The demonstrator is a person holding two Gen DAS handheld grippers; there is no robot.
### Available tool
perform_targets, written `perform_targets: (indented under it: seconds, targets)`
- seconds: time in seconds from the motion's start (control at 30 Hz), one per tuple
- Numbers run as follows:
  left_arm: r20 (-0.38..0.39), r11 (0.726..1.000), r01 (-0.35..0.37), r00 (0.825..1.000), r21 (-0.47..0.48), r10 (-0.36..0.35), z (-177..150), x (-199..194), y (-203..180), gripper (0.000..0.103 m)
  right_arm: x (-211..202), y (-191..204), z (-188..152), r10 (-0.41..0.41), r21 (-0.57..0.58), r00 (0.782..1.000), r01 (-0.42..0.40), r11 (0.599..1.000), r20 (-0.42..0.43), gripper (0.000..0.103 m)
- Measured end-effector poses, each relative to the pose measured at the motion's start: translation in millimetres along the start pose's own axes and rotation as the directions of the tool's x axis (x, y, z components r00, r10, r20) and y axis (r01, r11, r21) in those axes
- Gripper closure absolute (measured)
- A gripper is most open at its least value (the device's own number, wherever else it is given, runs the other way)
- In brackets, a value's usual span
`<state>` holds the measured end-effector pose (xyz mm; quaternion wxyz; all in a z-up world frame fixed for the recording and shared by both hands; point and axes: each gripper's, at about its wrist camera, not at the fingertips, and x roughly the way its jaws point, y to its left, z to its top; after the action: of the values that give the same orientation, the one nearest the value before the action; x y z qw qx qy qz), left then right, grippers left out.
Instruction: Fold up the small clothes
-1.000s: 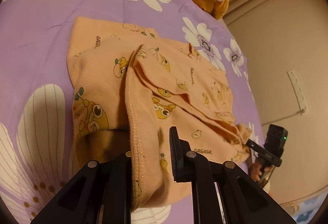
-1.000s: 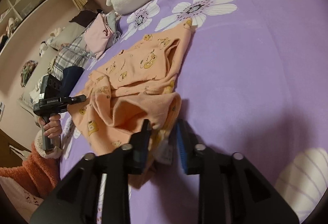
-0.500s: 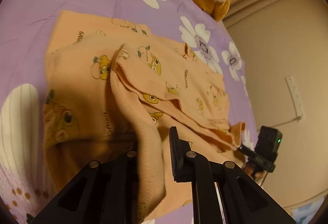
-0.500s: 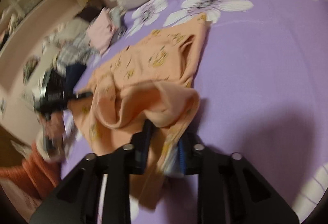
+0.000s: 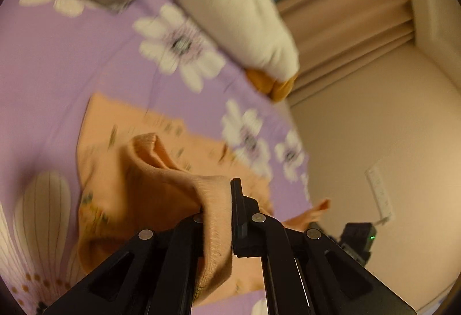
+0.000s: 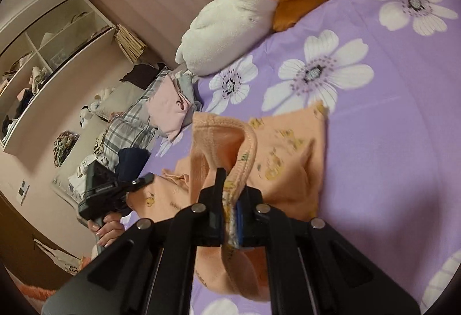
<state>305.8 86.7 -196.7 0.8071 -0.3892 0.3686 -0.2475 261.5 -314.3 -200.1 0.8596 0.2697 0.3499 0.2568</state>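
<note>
Orange garment (image 6: 291, 159), one, both grippers' jaws pinching its hem, right's closing

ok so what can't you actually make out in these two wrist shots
- Left wrist view: the print on the orange garment is lost to motion blur.
- Left wrist view: the right gripper is mostly hidden behind the left gripper.
- Right wrist view: the shelf contents are too small to identify.
</note>
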Motion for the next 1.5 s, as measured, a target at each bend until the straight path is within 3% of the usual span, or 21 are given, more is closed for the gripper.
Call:
perform_targets:
  seconds: [0.13, 0.2, 0.27, 0.33, 0.4, 0.43, 0.53, 0.6, 0.67, 0.7, 0.77, 0.9, 0.97, 1.03, 1.07, 1.17, 1.27, 1.33, 1.4, 1.47, 1.5]
  targets:
    - [0.106, 1.000, 0.018, 0.994, 0.008, -0.019, 19, -18, 0, 0.103, 3, 15, 27, 0.024, -0.011, 0.999, -0.023, 1.000, 0.041, 0.096]
    - [0.134, 0.994, -0.104, 0.986, 0.037, 0.098, 22, -14, 9, 0.103, 4, 16, 41, 0.034, -0.006, 0.996, -0.034, 0.999, 0.079, 0.096]
    - [0.087, 0.984, -0.178, 0.980, 0.013, 0.176, 22, -2, 29, 0.103, 15, 3, 48, -0.069, 0.039, 0.996, 0.067, 0.997, 0.062, 0.096]
    - [-0.021, 0.977, -0.210, 0.978, -0.035, 0.209, 13, 13, 59, 0.103, 40, -26, 47, -0.164, 0.120, 0.986, 0.164, 0.979, -0.013, 0.096]
    - [-0.104, 0.965, -0.262, 0.960, -0.019, 0.258, 2, 23, 80, 0.103, 62, -55, 34, -0.279, 0.171, 0.953, 0.297, 0.940, -0.120, 0.096]
    - [-0.108, 0.969, -0.248, 0.964, -0.022, 0.244, -1, 21, 87, 0.103, 69, -66, 25, -0.311, 0.182, 0.938, 0.337, 0.924, -0.154, 0.097]
    - [-0.112, 0.972, -0.168, 0.982, -0.164, 0.151, 7, 11, 104, 0.099, 59, -77, 12, -0.255, 0.223, 0.961, 0.274, 0.936, -0.109, 0.093]
    - [-0.123, 0.957, -0.131, 0.987, -0.259, 0.102, 15, 9, 112, 0.074, 56, -77, 17, -0.245, 0.234, 0.960, 0.271, 0.934, -0.132, 0.090]
    - [-0.073, 0.954, -0.077, 0.996, -0.290, 0.058, 24, 7, 112, 0.062, 59, -73, 25, -0.240, 0.212, 0.956, 0.273, 0.939, -0.167, 0.086]
    - [-0.036, 0.958, -0.082, 0.997, -0.275, 0.075, 30, 7, 108, 0.062, 59, -70, 27, -0.240, 0.202, 0.956, 0.273, 0.941, -0.171, 0.085]
    - [-0.040, 0.961, -0.122, 0.992, -0.247, 0.116, 40, 15, 103, 0.062, 64, -66, 34, -0.239, 0.185, 0.958, 0.266, 0.946, -0.156, 0.083]
    - [-0.175, 0.969, -0.166, 0.975, -0.184, 0.134, 43, 47, 96, 0.062, 83, -67, 42, -0.212, 0.200, 0.964, 0.241, 0.950, -0.159, 0.083]
    - [-0.133, 0.971, -0.220, 0.969, -0.092, 0.207, 40, 50, 83, 0.062, 91, -71, 44, -0.222, 0.219, 0.962, 0.254, 0.942, -0.159, 0.086]
    - [-0.090, 0.965, -0.253, 0.965, -0.071, 0.246, 43, 55, 79, 0.075, 96, -71, 44, -0.249, 0.199, 0.955, 0.278, 0.940, -0.158, 0.095]
    - [-0.082, 0.962, -0.253, 0.966, -0.104, 0.245, 45, 58, 82, 0.090, 97, -71, 45, -0.258, 0.184, 0.953, 0.284, 0.941, -0.157, 0.096]
    - [-0.080, 0.969, -0.230, 0.971, -0.089, 0.223, 47, 61, 79, 0.097, 91, -66, 49, -0.274, 0.160, 0.953, 0.292, 0.943, -0.128, 0.096]
    - [-0.042, 0.975, -0.218, 0.975, -0.039, 0.216, 52, 56, 64, 0.100, 81, -57, 60, -0.219, 0.163, 0.973, 0.229, 0.960, -0.075, 0.097]
    - [0.060, 0.976, -0.191, 0.978, -0.101, 0.198, 68, 38, 65, 0.100, 73, -45, 71, -0.239, 0.119, 0.971, 0.241, 0.963, -0.025, 0.097]
    - [0.085, 0.976, -0.146, 0.983, -0.159, 0.161, 78, 34, 73, 0.100, 71, -47, 80, -0.261, 0.129, 0.965, 0.259, 0.957, -0.008, 0.097]
    - [0.067, 0.959, -0.246, 0.964, -0.139, 0.257, 81, 39, 78, 0.100, 77, -57, 82, -0.315, 0.157, 0.949, 0.316, 0.936, -0.031, 0.097]
    - [0.059, 0.940, -0.327, 0.941, -0.103, 0.334, 78, 42, 80, 0.100, 83, -67, 80, -0.385, 0.164, 0.921, 0.391, 0.906, -0.066, 0.097]
